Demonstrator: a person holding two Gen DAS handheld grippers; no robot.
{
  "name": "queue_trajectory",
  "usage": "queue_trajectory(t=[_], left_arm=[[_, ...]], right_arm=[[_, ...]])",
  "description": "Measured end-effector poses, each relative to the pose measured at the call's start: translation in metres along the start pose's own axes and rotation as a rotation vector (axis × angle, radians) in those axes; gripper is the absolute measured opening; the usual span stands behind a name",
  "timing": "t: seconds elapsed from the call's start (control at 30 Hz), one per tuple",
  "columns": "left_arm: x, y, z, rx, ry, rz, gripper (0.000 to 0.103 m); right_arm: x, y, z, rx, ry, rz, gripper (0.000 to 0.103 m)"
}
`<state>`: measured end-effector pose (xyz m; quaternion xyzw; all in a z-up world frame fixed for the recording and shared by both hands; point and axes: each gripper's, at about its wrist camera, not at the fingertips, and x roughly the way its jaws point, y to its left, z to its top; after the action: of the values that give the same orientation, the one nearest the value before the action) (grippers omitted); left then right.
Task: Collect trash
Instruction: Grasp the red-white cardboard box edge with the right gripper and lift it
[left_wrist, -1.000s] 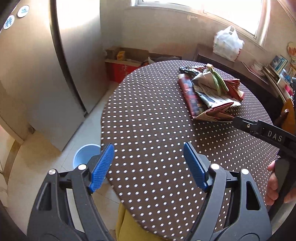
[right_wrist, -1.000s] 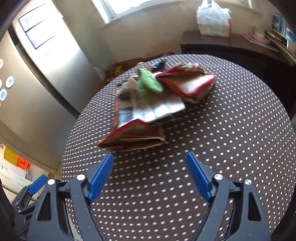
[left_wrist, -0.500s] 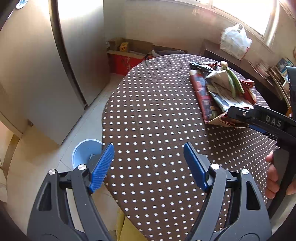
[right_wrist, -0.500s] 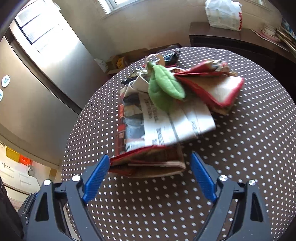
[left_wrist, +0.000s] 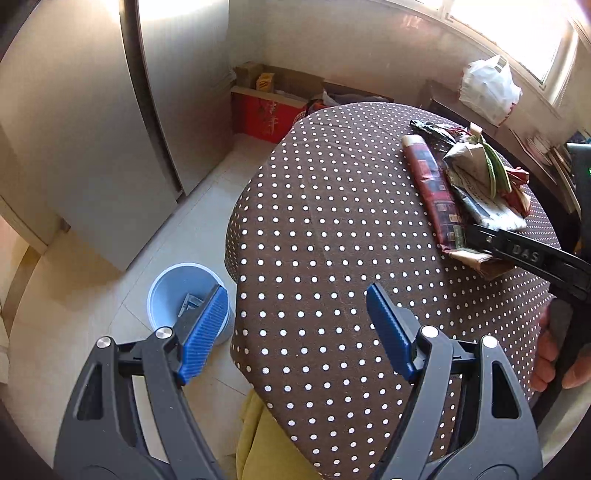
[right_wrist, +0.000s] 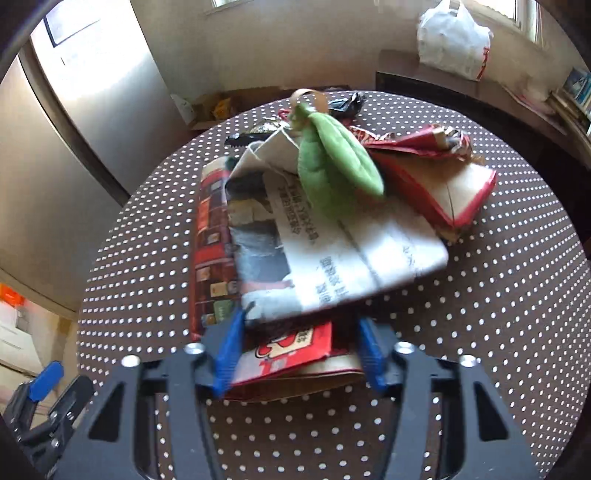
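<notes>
A pile of trash lies on the round brown polka-dot table (right_wrist: 498, 314): a folded newspaper (right_wrist: 351, 258), a green leaf-shaped piece (right_wrist: 332, 162), a red magazine (right_wrist: 207, 240), a black wrapper (right_wrist: 347, 103) and red-and-brown paper bags (right_wrist: 443, 192). My right gripper (right_wrist: 299, 354) is closing on the near end of the lowest red paper bag (right_wrist: 288, 350), and its blue pads meet the bag's two sides. My left gripper (left_wrist: 295, 332) hangs open and empty over the table's near left edge. Seen from there, the pile (left_wrist: 476, 188) lies at the far right.
A light blue bin (left_wrist: 177, 291) with a scrap inside stands on the floor left of the table. A steel fridge (left_wrist: 74, 129) fills the left. Cardboard boxes (left_wrist: 269, 107) sit by the wall, a white plastic bag (right_wrist: 450, 40) on a sideboard. A hand (left_wrist: 554, 354) holds the right gripper.
My right gripper has moved forward to the pile and its jaws have narrowed around the bottom paper bag. My left gripper has drifted left, so the blue bin shows more fully.
</notes>
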<state>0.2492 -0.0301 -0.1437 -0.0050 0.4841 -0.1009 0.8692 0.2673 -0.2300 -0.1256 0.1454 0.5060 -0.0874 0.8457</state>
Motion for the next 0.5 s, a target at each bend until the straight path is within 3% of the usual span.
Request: queue_trajectory(t=[0.03,0.07,0.17,0.27,0.5], left_arm=[[-0.001,-0.002,-0.001,-0.002,0.000,-0.005,0.077],[-0.002,-0.003,-0.001,-0.002,-0.002,-0.009,0.077],[-0.006,-0.006,-0.004,0.004,-0.013,-0.018,0.077],[-0.007,-0.011,-0.008,0.011,-0.009,-0.027,0.077],[-0.011,-0.024,-0.022,0.028,0.001,-0.067,0.077]], right_arm=[[-0.002,-0.001,-0.002,-0.001,0.007,0.017,0.027],[-0.005,-0.003,-0.004,0.002,0.007,0.018,0.020],[-0.015,-0.006,-0.015,-0.007,-0.007,0.065,0.010],[-0.026,-0.009,-0.029,-0.021,-0.009,0.115,0.006],[-0.049,-0.013,-0.062,-0.057,-0.008,0.112,0.010]])
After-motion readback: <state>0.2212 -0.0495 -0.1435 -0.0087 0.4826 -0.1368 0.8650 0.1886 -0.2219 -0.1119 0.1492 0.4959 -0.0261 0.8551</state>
